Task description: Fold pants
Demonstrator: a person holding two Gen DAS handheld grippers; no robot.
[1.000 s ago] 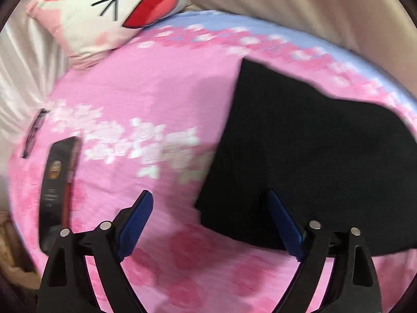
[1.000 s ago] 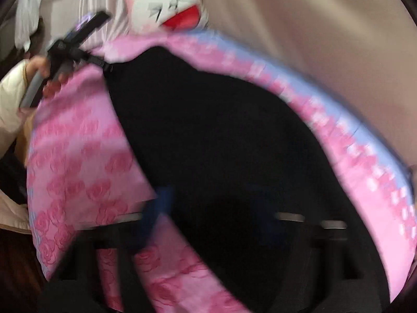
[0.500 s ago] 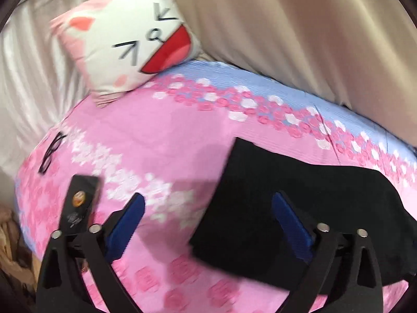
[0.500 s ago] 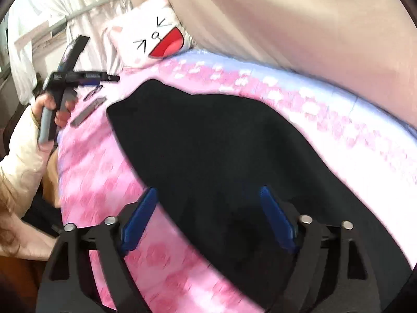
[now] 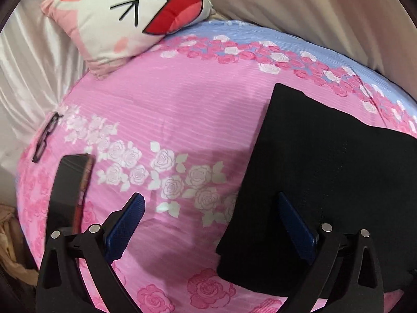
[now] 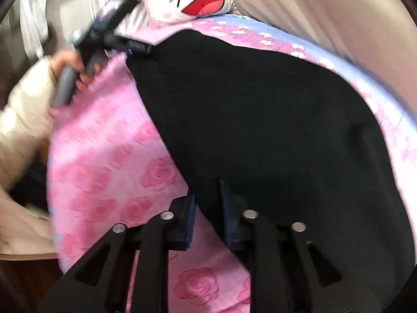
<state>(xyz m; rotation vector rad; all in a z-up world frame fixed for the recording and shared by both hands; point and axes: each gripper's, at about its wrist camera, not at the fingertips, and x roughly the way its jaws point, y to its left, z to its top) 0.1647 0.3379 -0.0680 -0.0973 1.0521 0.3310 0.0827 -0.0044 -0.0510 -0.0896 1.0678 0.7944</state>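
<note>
flat black knit pants (image 5: pixel 325 172) on quilted rose bedspread (image 5: pixel 169 109)

The pants (image 5: pixel 325 177) run off the left-wrist view's right edge; the pillow (image 6: pixel 192 0) is cropped above, and the right view is blurred, possibly by motion.

pillow (image 5: pixel 130 15): drawn cartoon face, no words
left gripper (image 6: pixel 125 44) body: white lettering, upper left of frame, too blurred to read
other text: none
</note>
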